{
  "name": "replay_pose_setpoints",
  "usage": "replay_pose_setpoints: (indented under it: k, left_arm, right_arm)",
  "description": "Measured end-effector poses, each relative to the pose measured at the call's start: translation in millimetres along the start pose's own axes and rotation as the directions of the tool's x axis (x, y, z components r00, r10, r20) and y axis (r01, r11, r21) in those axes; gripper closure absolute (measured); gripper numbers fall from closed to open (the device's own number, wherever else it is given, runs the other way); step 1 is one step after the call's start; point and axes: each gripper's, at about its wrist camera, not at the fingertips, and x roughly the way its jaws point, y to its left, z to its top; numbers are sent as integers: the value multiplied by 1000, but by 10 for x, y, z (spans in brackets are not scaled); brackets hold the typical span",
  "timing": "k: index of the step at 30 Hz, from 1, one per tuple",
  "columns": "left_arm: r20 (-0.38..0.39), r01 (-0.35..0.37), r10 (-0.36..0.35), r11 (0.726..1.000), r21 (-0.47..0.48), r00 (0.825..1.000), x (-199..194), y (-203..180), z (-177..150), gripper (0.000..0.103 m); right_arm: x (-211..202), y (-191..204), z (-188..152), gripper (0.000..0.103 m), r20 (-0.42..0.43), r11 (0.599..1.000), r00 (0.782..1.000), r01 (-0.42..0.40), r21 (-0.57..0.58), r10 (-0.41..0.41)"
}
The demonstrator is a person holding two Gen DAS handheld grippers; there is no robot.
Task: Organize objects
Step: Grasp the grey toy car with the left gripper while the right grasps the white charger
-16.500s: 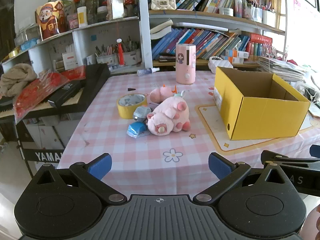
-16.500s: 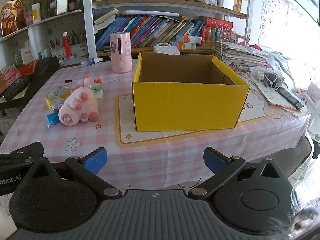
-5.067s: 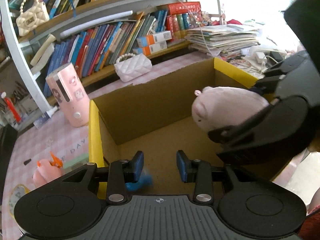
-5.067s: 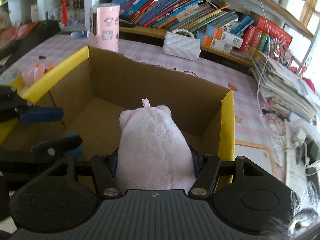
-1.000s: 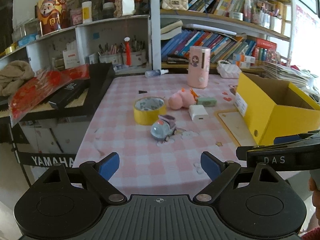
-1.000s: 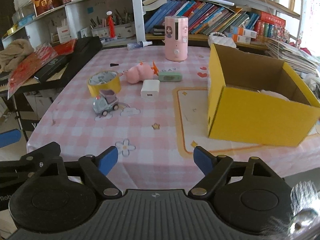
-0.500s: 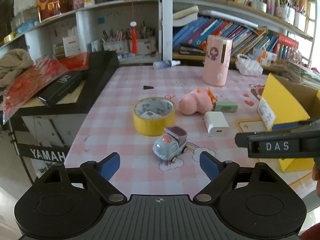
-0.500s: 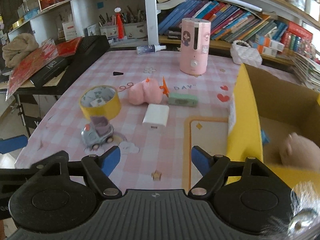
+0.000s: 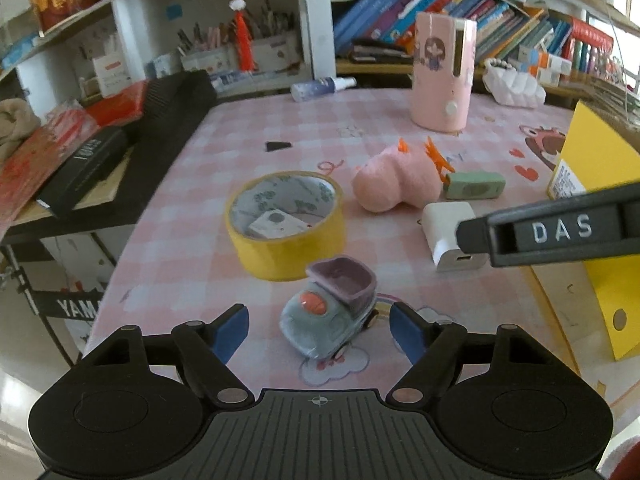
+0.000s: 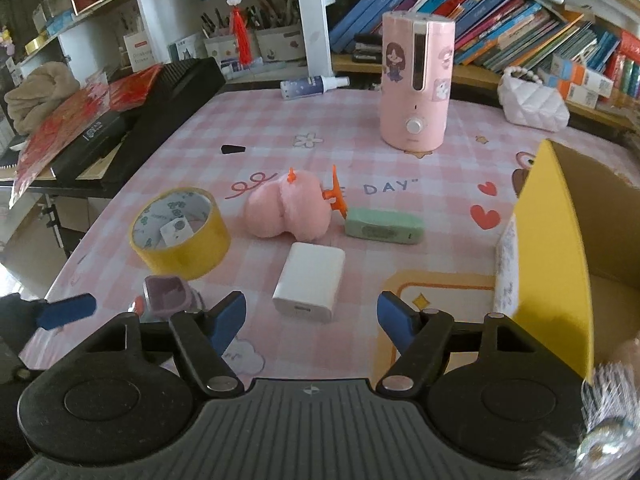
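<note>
My left gripper [image 9: 319, 332] is open, its blue pads on either side of a small grey-blue toy truck [image 9: 330, 311] with a purple bed, not touching it. My right gripper [image 10: 311, 318] is open just in front of a white charger block [image 10: 310, 281], which also shows in the left wrist view [image 9: 450, 233]. Behind lie a yellow tape roll [image 9: 285, 223], a pink plush [image 10: 289, 209] with orange tufts and a green case [image 10: 384, 225]. The yellow cardboard box [image 10: 552, 256] stands at the right.
A pink humidifier [image 10: 416, 80] and a spray bottle [image 10: 312, 85] stand at the back of the checked tablecloth [image 10: 352, 152]. A black keyboard [image 10: 160, 108] borders the table's left edge. Bookshelves and a white purse [image 10: 534, 102] sit behind. The right gripper's arm [image 9: 560, 232] crosses the left wrist view.
Both grippers have moved forward and lower toward the table. The toy truck now sits between my left fingers, and the white charger lies just ahead of my right fingers.
</note>
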Motion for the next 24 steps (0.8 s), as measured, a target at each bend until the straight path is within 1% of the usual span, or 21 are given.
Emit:
replay_pose_setpoints:
  k: [4, 8, 11, 14, 20, 22, 24]
  left_arm:
    - [-29, -4, 5, 1000, 21, 1000, 171, -65, 43, 28]
    - [-55, -3, 4, 1000, 20, 998, 290, -76, 70, 35]
    - [-49, 11, -10, 1000, 14, 999, 311, -66, 88, 43]
    - [-52, 22, -21, 999, 27, 998, 301, -61, 91, 45]
    - [-55, 43, -43, 999, 1, 998, 245, -6, 121, 45]
    - [-50, 48, -49, 999, -25, 998, 220, 43, 135, 45]
    - [-44, 56, -58, 997, -54, 997, 189, 91, 145, 45]
  right_arm:
    - [127, -23, 75, 31, -16, 1000, 1000, -12, -3, 12]
    - [253, -22, 123, 31, -36, 1000, 999, -23, -16, 22]
    - [342, -25, 142, 31, -44, 999, 999, -28, -19, 27]
    - [432, -25, 157, 32, -58, 999, 998, -31, -17, 30]
    - [587, 16, 169, 38, -86, 999, 996, -34, -38, 31]
    - [626, 25, 170, 41, -93, 998, 995, -36, -45, 32]
    - [663, 35, 163, 41, -97, 998, 995, -31, -57, 25]
